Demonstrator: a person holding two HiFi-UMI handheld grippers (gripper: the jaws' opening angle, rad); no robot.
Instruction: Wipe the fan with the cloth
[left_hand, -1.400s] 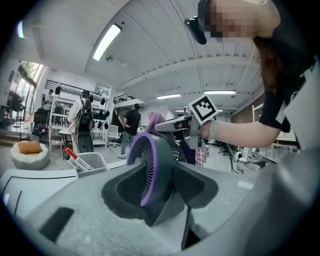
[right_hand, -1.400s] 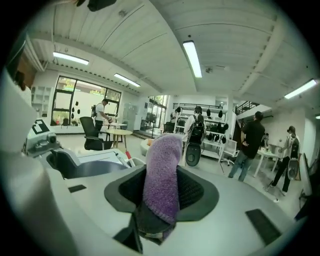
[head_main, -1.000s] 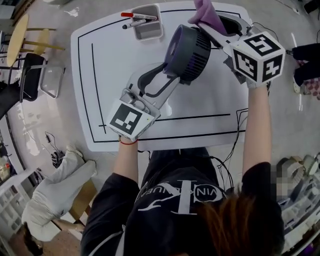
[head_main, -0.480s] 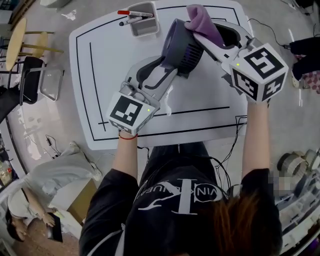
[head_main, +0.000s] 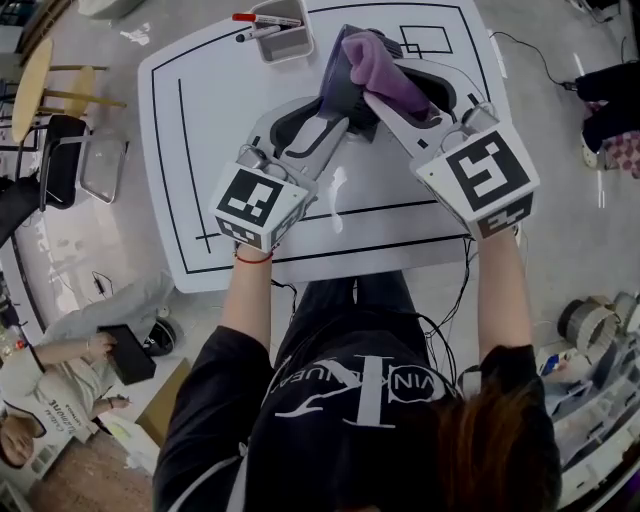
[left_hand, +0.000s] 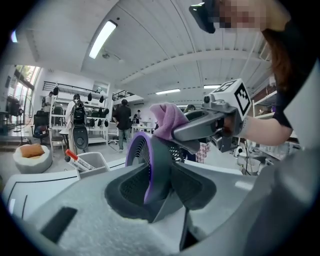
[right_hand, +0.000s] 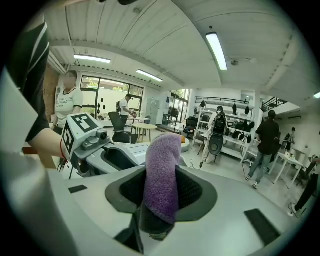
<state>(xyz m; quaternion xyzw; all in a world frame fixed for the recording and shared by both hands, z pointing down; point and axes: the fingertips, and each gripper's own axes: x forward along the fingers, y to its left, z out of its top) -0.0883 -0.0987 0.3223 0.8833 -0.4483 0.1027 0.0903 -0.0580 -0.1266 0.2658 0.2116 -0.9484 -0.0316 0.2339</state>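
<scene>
Clamping with fingers (left_hand: 122, 192) of the left gripper (left_hand: 160, 192), just tightened, on the small round dark-grey plastic fan with purple front ring (left_hand: 142, 155), over the white table (head_main: 400, 220). Pinching with right gripper (right_hand: 161, 197) fingers (right_hand: 200, 192) the soft purple terry cloth (right_hand: 162, 165), laid against the fan's top. Likely light and stiff, grille fragile; best held by the housing. Beyond: grey tray of markers (head_main: 285, 50).
</scene>
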